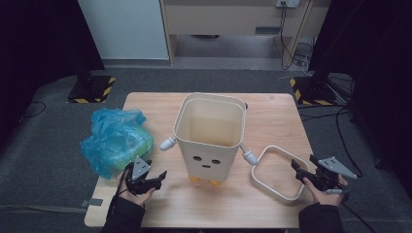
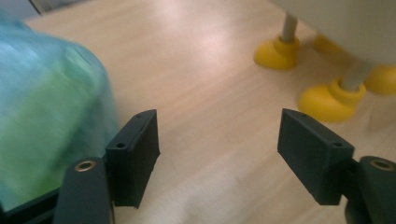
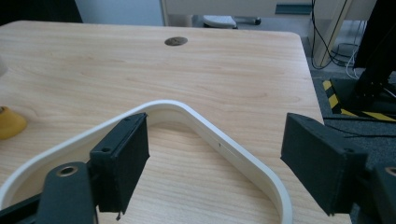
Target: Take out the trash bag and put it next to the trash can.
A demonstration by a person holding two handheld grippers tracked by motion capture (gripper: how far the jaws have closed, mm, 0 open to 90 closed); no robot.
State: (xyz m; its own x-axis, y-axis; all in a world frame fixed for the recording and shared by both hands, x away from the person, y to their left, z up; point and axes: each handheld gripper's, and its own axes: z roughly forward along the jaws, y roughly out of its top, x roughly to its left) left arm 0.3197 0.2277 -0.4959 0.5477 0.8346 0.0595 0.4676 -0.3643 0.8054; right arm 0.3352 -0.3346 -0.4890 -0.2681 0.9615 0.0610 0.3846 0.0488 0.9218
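A cream waste bin [image 1: 210, 138] shaped like a figure, with a small face, stub arms and yellow feet [image 2: 328, 98], stands upright in the middle of the table. A crumpled blue plastic bag [image 1: 114, 138] lies at the table's left. A cream rectangular rim ring [image 1: 277, 172] lies flat to the right of the bin. My left gripper [image 1: 147, 177] is open near the front edge, between the bag [image 2: 46, 121] and the bin's feet. Over the corner of the ring [image 3: 224, 144] my right gripper [image 1: 301, 170] is open, one jaw on each side of its band.
The light wooden table [image 1: 272, 116] has a round cable hole [image 3: 176, 41] near its far edge. Dark stands with yellow-black striped bases [image 1: 92, 90] sit on the grey floor beyond both far corners. Cables trail at the right.
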